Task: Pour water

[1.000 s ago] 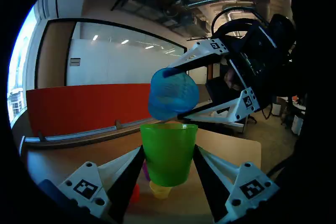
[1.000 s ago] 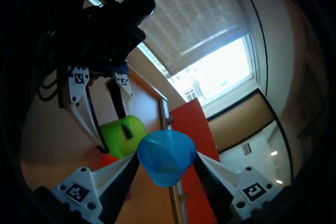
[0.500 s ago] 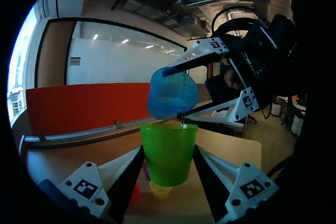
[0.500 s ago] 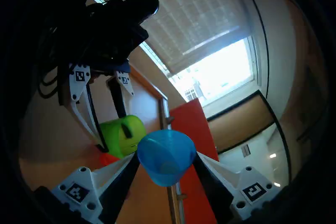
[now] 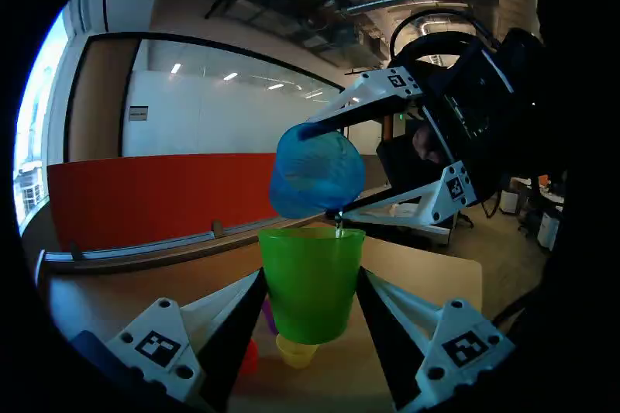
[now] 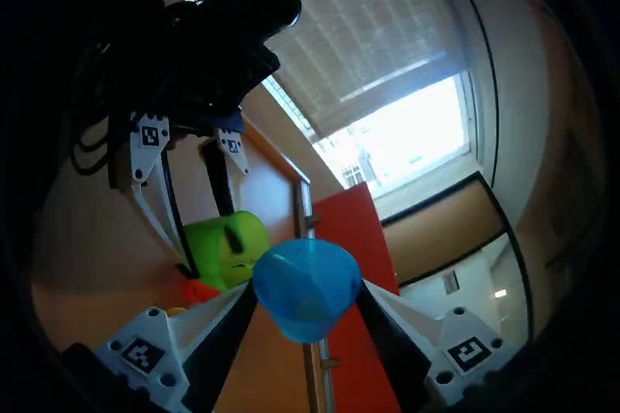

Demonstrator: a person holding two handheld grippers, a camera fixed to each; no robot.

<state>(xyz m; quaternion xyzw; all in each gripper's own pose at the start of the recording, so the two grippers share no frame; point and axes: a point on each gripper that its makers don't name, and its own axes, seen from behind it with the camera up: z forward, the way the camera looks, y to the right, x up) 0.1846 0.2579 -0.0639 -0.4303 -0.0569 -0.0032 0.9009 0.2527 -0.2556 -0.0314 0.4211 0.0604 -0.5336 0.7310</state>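
Observation:
In the left gripper view my left gripper (image 5: 311, 289) is shut on an upright green cup (image 5: 311, 281). Just above its rim hangs a blue cup (image 5: 316, 170), tipped over, held by the right gripper (image 5: 341, 169) coming in from the right. A thin stream of water (image 5: 339, 223) drops from the blue cup's lip into the green one. In the right gripper view my right gripper (image 6: 307, 301) is shut on the blue cup (image 6: 306, 290), its mouth turned toward the green cup (image 6: 226, 249), which sits between the left gripper's fingers (image 6: 159, 211).
A wooden table (image 5: 411, 266) lies below, with small red (image 5: 249, 356), yellow (image 5: 296, 351) and purple (image 5: 268, 314) cups on it under the green cup. A red partition (image 5: 147, 196) runs behind the table. A bright window (image 6: 399, 138) fills the upper right of the right gripper view.
The blue cup has tipped a little further over the green cup. A stream of water now falls from its lip. The left gripper has stayed still.

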